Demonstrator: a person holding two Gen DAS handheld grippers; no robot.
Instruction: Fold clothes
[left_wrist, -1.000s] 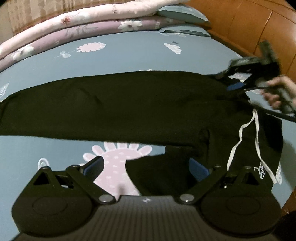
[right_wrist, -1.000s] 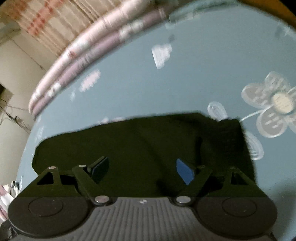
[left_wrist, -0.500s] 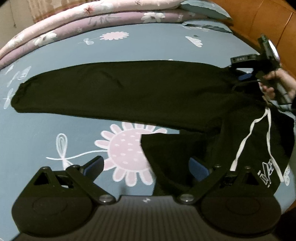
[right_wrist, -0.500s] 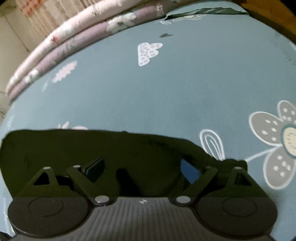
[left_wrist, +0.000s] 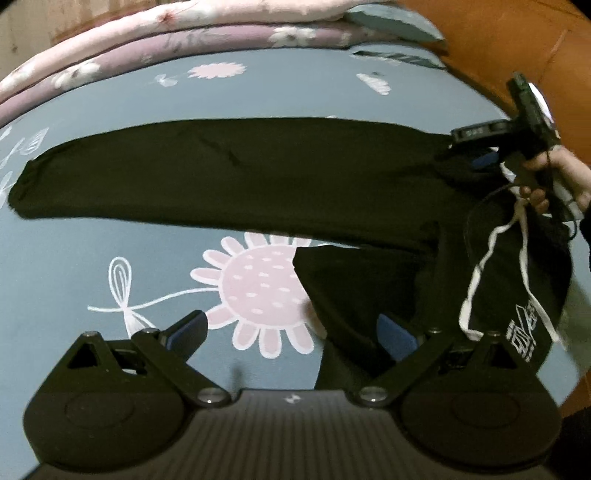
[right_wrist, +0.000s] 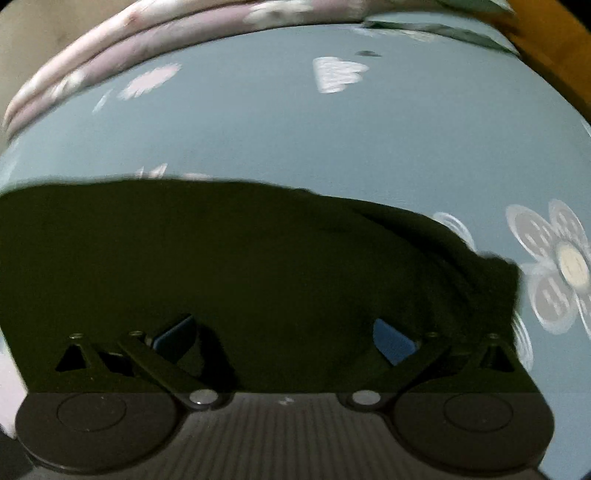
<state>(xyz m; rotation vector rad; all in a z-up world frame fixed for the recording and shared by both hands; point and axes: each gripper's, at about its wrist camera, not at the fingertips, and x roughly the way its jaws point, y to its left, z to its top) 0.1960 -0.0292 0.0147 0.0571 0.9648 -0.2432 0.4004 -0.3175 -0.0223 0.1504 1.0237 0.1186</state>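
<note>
Here the black trousers lay on the blue flowered bedsheet, one leg stretched long and flat well ahead of the left gripper and running off to its left. The other leg was folded back short, its end lying just ahead of that gripper's right finger. The left gripper's jaws stood wide apart; dark cloth sat near the right pad, but neither pad pressed on it. The white drawstring trailed over the waist part, ahead and to the right. At the far right a hand held the right gripper at the waist end of the trousers. From the right wrist, the right gripper hung over the black cloth, its jaws opening wide, with cloth below and between the pads but not pinched. Folded pink quilts lay far ahead.
</note>
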